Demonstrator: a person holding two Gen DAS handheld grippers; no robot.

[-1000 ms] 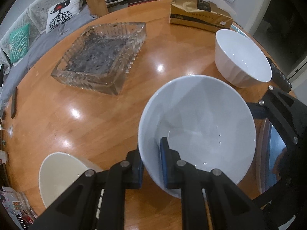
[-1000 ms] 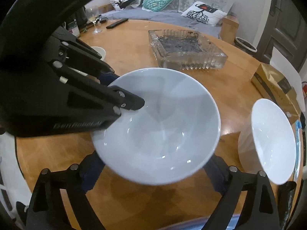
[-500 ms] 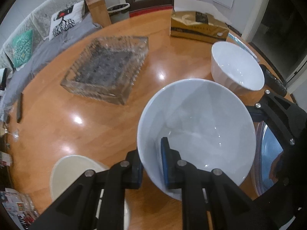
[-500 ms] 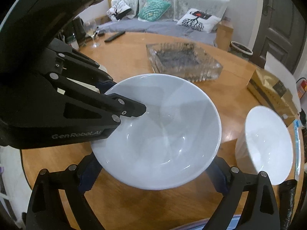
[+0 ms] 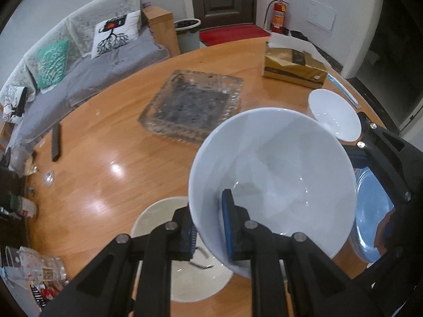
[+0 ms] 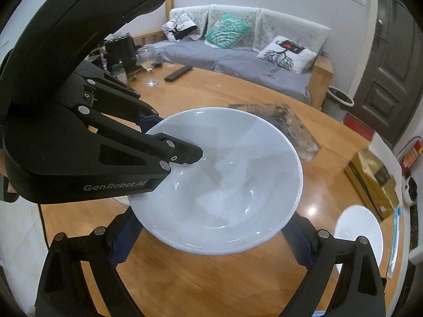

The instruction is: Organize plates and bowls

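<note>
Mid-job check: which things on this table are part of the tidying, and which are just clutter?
Job: large white bowl held by left gripper; small white bowl; cream dish; blue plate.
Clutter: glass tray; tissue box; wine glass; remote.

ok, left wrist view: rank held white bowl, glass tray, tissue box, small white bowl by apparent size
1. Held white bowl, though it is nearest the camera, so inflated.
2. Glass tray.
3. Tissue box and small white bowl: look alike, no ranking.

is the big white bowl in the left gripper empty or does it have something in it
Empty. The big white bowl shows only bare glossy white inside in both views, with the left gripper pinching its rim.
</note>
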